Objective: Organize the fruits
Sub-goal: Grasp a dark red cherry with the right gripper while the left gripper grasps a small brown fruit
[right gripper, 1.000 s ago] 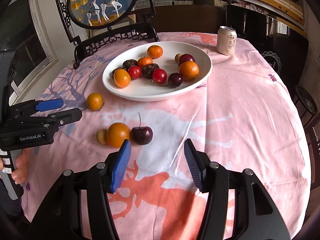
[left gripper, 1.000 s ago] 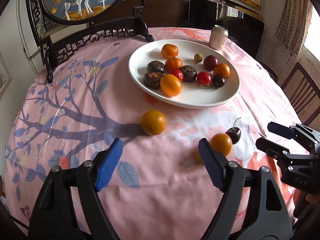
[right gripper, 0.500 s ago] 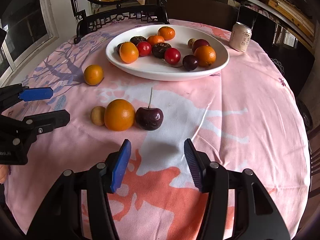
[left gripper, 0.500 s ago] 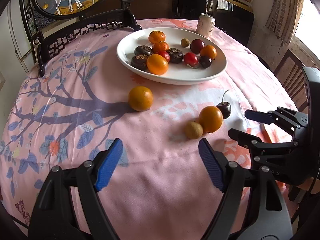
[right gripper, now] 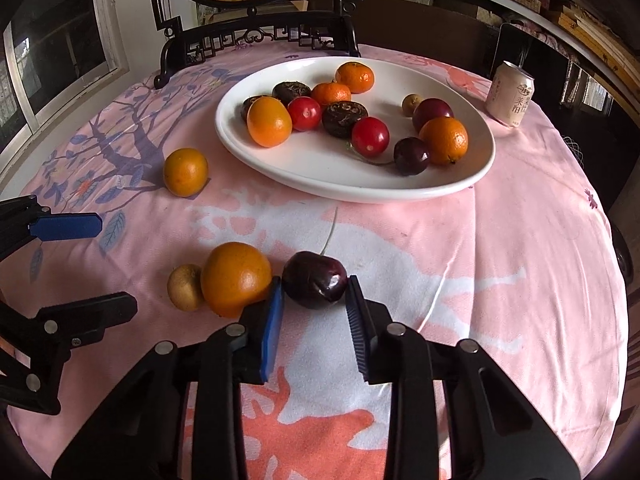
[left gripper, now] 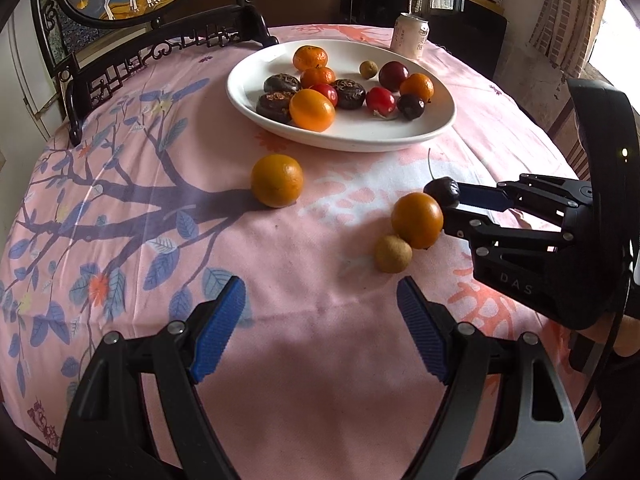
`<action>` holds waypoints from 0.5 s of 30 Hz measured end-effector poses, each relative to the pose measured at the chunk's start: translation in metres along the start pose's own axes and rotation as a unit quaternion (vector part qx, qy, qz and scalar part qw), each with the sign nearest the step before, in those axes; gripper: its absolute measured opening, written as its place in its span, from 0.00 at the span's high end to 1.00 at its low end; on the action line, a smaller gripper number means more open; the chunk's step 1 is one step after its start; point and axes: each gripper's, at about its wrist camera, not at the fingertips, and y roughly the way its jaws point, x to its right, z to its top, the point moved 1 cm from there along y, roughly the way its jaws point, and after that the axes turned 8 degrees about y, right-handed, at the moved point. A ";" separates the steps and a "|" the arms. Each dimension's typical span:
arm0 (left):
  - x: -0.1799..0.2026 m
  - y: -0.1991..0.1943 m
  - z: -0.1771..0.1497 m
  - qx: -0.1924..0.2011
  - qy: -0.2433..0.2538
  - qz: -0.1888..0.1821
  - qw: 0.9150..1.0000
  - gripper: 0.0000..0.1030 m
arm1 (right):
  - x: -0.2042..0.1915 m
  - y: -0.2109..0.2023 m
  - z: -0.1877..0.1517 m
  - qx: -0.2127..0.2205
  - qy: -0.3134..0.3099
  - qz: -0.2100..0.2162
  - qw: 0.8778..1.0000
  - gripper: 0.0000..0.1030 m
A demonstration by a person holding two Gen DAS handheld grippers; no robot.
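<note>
The right tongs [right gripper: 314,294] have just been closing, and now their two blue pads sit on both sides of a dark cherry [right gripper: 315,279] and pinch it. The cherry lies on the pink tabletop [right gripper: 520,240], near the front of the white plate [right gripper: 460,188]. Its thin stem [right gripper: 330,232] points away from the tongs, toward the plate. An orange [right gripper: 235,277] is just beside the cherry and touches the left pad. A small brown round fruit [right gripper: 185,287] touches the orange on its far side. Another orange [left gripper: 277,180] sits alone, well apart. The left tongs [left gripper: 320,330] are wide apart and hold nothing. A can [right gripper: 510,94] stands behind the plate; its writing is too small to read. The letters "DAS" show on the right tongs' body in the left wrist view.
</note>
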 end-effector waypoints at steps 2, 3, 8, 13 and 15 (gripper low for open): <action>0.005 0.000 0.000 -0.002 0.006 0.000 1.000 0.22 | 0.004 -0.005 -0.001 0.003 0.009 0.005 1.000 0.70; 0.007 0.000 -0.001 -0.003 0.009 -0.001 1.000 0.22 | 0.005 -0.009 -0.002 0.006 0.012 0.006 1.000 0.70; 0.022 0.005 0.000 -0.009 0.022 -0.009 1.000 0.22 | 0.017 -0.032 -0.011 0.024 0.030 0.010 0.999 0.69; 0.037 0.018 0.005 -0.017 0.039 -0.013 0.999 0.32 | 0.032 -0.047 -0.024 0.032 0.049 0.014 0.998 0.69; 0.039 0.026 0.007 -0.028 0.041 -0.015 0.999 0.42 | 0.038 -0.052 -0.028 0.036 0.058 0.016 0.998 0.69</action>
